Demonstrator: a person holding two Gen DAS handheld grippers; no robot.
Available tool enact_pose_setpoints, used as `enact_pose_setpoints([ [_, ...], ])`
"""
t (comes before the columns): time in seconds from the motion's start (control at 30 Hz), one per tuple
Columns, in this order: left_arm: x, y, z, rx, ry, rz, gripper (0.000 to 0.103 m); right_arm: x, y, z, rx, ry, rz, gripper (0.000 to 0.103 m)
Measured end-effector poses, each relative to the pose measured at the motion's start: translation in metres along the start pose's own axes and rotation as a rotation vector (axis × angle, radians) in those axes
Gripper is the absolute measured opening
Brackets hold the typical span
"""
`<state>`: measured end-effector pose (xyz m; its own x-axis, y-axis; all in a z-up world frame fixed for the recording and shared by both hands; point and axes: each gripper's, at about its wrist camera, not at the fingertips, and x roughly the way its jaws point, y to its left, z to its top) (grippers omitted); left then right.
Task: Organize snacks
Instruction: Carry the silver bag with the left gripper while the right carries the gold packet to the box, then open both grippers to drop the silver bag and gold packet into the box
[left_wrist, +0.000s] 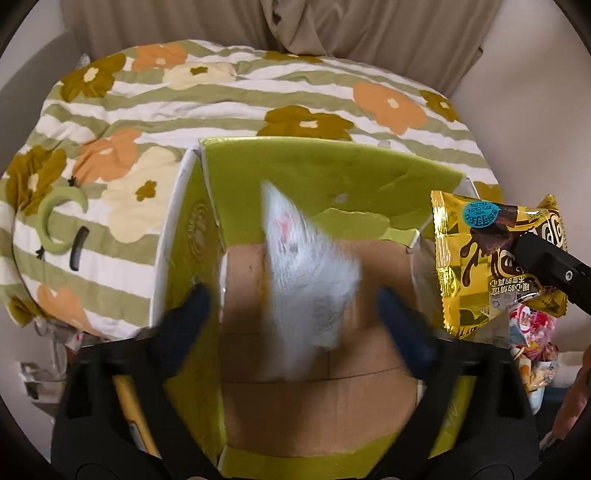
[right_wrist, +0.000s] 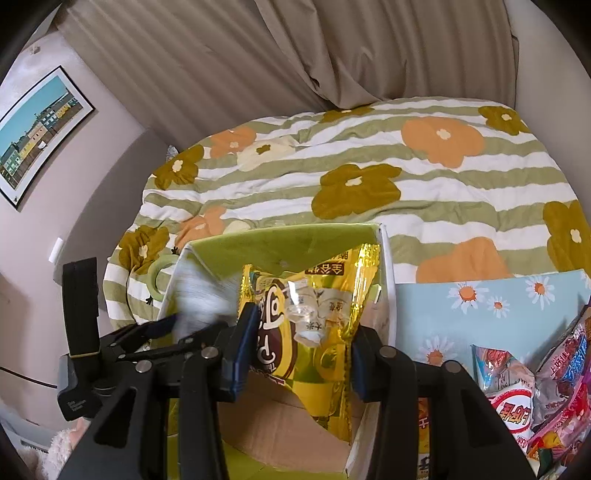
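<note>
A flowered, striped quilt (right_wrist: 406, 184) covers what may be a bed; beige curtains (right_wrist: 258, 55) behind.

The left gripper (left_wrist: 291, 306) points down with its jaws wide apart. The right gripper (right_wrist: 301, 350) tilts down, its jaws squeezing tight.
</note>
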<state>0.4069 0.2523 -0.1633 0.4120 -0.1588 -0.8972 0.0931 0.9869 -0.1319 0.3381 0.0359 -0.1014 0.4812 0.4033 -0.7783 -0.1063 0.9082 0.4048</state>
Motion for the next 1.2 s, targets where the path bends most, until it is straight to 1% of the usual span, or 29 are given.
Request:
enact_pose_setpoints([
  [0.13,-0.009,0.003,-0.004,0.002,-0.009,0.028,0.096,0.006,-0.004,0.002,0.003,0.017,-0.004,0.04],
  [0.3,-0.026,0.007,-0.018,-0.008,-0.019,0.064,0.096,0.014,-0.004,0.005,0.007,0.049,0.008,0.04],
  [0.47,-0.036,0.01,-0.026,-0.029,-0.019,0.088,0.096,0.025,0.005,0.015,-0.007,0.075,0.036,0.041],
  [0.7,-0.035,0.013,-0.03,-0.049,-0.006,0.11,0.096,0.05,0.023,0.031,-0.032,0.097,0.08,0.042],
  [0.73,-0.036,0.014,-0.03,-0.051,-0.005,0.113,0.096,0.053,0.025,0.032,-0.033,0.102,0.08,0.043],
  [0.77,-0.036,0.014,-0.03,-0.052,-0.006,0.114,0.096,0.056,0.026,0.033,-0.031,0.107,0.074,0.048],
  [0.83,-0.037,0.014,-0.031,-0.051,-0.007,0.119,0.096,0.059,0.025,0.033,-0.021,0.098,0.066,0.073],
  [0.87,-0.037,0.014,-0.031,-0.048,-0.006,0.122,0.096,0.06,0.025,0.033,-0.018,0.093,0.064,0.099],
  [0.9,-0.038,0.014,-0.032,-0.047,-0.006,0.124,0.096,0.059,0.025,0.032,-0.015,0.086,0.066,0.103],
  [0.97,-0.039,0.015,-0.033,-0.044,-0.007,0.128,0.096,0.054,0.023,0.028,-0.023,0.06,0.076,0.103],
  [1.0,-0.039,0.015,-0.034,-0.044,-0.006,0.129,0.096,0.051,0.023,0.026,-0.039,0.055,0.065,0.103],
  [1.1,-0.04,0.015,-0.036,-0.042,-0.007,0.127,0.096,0.048,0.025,0.023,-0.067,0.089,0.051,0.103],
  [1.2,-0.043,0.014,-0.036,-0.033,-0.012,0.121,0.096,0.04,0.022,0.019,-0.066,0.089,0.042,0.103],
])
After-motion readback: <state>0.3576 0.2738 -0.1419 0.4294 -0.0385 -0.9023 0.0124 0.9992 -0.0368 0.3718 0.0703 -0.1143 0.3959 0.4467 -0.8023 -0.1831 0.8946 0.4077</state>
